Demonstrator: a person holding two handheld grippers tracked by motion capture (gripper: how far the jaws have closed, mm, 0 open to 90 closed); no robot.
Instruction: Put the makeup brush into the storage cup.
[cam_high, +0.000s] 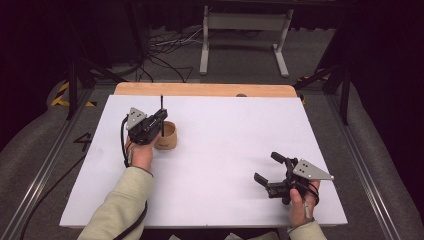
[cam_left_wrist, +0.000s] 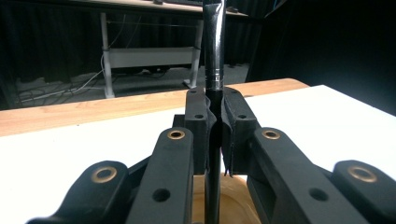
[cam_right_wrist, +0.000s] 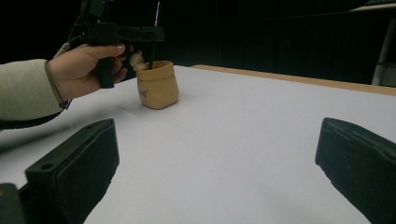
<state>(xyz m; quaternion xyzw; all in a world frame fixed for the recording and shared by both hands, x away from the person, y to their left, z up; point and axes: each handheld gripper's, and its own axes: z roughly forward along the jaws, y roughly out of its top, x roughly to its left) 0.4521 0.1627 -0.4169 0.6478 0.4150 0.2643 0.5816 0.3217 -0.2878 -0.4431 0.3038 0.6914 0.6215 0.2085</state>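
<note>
- I am holding my left gripper (cam_high: 161, 119) over the tan cup (cam_high: 166, 136) at the left of the white table (cam_high: 225, 150); its jaws are clamping shut on a thin black rod (cam_left_wrist: 214, 70), which is standing upright between the two pads (cam_left_wrist: 197, 126).
- The rod is rising well above the jaws, with a silver band partway up in the left gripper view; its lower end is dipping into the cup's mouth just below my fingers; how deep it is reaching I cannot tell.
- From the right gripper view, my left hand (cam_right_wrist: 86, 67) is hovering just beside the cup (cam_right_wrist: 158, 85); the rod (cam_right_wrist: 154, 37) is poking up past the gripper.
- I am keeping my right gripper (cam_high: 272, 172) near the table's right front corner, well apart from the cup; its jaws are gaping wide, gripping nothing.
</note>
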